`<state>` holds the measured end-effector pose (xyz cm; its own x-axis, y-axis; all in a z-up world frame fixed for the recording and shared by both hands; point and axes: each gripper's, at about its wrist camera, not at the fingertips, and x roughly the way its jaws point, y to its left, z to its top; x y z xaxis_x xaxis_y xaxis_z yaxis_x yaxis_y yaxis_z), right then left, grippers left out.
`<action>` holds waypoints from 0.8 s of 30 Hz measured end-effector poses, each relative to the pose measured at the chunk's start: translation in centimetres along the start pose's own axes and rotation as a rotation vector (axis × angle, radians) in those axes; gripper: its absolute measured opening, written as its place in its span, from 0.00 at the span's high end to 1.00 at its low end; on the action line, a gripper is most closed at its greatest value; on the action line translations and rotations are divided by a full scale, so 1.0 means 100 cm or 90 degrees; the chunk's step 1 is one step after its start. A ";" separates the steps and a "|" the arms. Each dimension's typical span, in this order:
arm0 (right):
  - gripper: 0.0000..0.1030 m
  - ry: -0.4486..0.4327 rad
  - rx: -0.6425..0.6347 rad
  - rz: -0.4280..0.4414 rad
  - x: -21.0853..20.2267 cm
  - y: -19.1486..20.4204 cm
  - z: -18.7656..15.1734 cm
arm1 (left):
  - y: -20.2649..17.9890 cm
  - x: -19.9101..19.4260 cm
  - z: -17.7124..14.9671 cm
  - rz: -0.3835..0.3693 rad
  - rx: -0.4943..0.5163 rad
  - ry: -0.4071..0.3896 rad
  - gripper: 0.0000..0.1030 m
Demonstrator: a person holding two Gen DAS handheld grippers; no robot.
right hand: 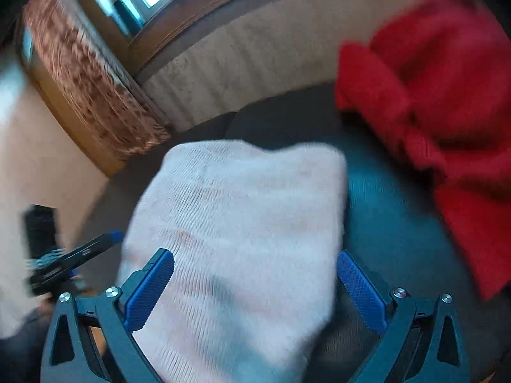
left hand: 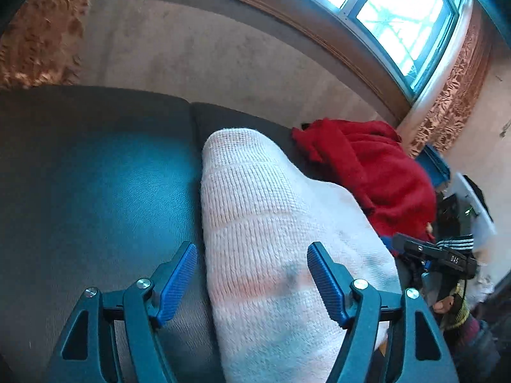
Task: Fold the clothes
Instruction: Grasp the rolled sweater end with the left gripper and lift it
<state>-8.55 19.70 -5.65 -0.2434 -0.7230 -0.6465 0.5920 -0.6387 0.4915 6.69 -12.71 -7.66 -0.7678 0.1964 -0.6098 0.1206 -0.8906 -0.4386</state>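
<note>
Two tools spread wide, ribbed white knit (left hand: 271, 223) folded oblong, fuzzy red garment (left hand: 377, 172), perhaps fleece

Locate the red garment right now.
The red garment lies bunched on the dark couch, far right in the left wrist view and upper right in the right wrist view, just beyond the white knit.
</note>
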 end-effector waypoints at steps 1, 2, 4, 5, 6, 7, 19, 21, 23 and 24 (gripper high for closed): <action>0.00 0.012 0.019 0.021 -0.001 -0.008 -0.002 | 0.005 0.003 0.003 -0.010 -0.004 0.007 0.29; 0.00 0.020 0.034 0.029 0.000 -0.016 -0.006 | 0.010 0.007 0.004 -0.019 -0.009 0.013 0.29; 0.00 0.038 0.057 0.040 0.006 -0.029 -0.015 | 0.021 0.017 0.011 -0.047 -0.029 0.031 0.29; 0.00 0.045 0.059 0.049 0.010 -0.032 -0.017 | 0.027 0.023 0.015 -0.063 -0.041 0.040 0.29; 0.00 0.042 0.048 0.060 0.014 -0.031 -0.017 | 0.029 0.028 0.016 -0.071 -0.046 0.046 0.29; 0.00 0.041 0.038 0.072 0.018 -0.030 -0.016 | 0.029 0.034 0.015 -0.076 -0.047 0.051 0.29; 0.01 0.076 -0.207 -0.004 0.063 0.024 -0.020 | 0.016 0.087 0.013 -0.154 -0.048 0.097 0.40; 0.13 0.080 -0.189 -0.018 0.067 0.032 -0.015 | 0.021 0.079 0.011 -0.156 -0.069 0.086 0.48; 0.29 0.086 -0.177 -0.007 0.071 0.040 -0.010 | 0.026 0.066 0.010 -0.137 -0.071 0.066 0.52; 0.34 0.095 -0.173 0.006 0.075 0.046 -0.007 | 0.032 0.057 0.009 -0.126 -0.075 0.053 0.53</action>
<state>-7.11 11.52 -8.71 -0.1323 -0.6692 -0.7312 0.7820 -0.5237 0.3378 2.13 -14.85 -11.90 -0.7298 0.4002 -0.5543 0.0487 -0.7782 -0.6261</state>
